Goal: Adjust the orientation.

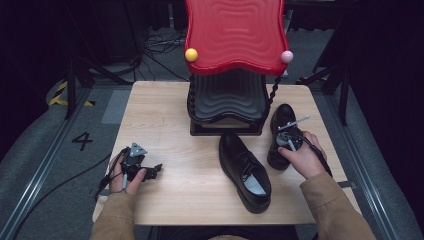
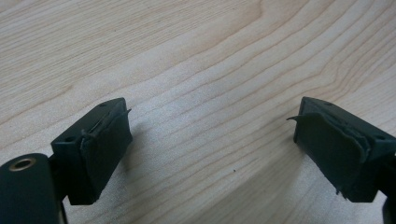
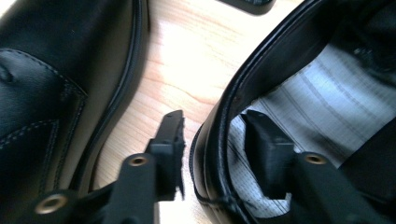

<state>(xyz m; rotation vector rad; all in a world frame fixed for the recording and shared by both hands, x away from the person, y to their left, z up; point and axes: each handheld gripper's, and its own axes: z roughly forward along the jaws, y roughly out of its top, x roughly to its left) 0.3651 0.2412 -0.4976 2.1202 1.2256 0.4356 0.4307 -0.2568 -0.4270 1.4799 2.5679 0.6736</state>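
Two black leather shoes lie on the wooden table (image 1: pixel 165 115). The nearer shoe (image 1: pixel 245 170) (image 3: pixel 56 70) is in the middle. The other shoe (image 1: pixel 282 117) (image 3: pixel 261 60) sits to its right, toe pointing away. My right gripper (image 1: pixel 282 149) (image 3: pixel 212 121) is at that shoe's near end, astride the collar rim. One jaw is inside over the striped grey insole (image 3: pixel 322 88), the other outside above the table. A small gap shows on both sides of the leather. My left gripper (image 1: pixel 157 169) (image 2: pixel 210 121) rests low over bare wood at the table's left, open with nothing between its pads.
A shoe rack with a black wavy shelf (image 1: pixel 227 97) and a red wavy top (image 1: pixel 235 35) stands at the back middle of the table, close behind both shoes. A yellow ball (image 1: pixel 191 54) and a pink ball (image 1: pixel 286 56) sit at the red top's corners.
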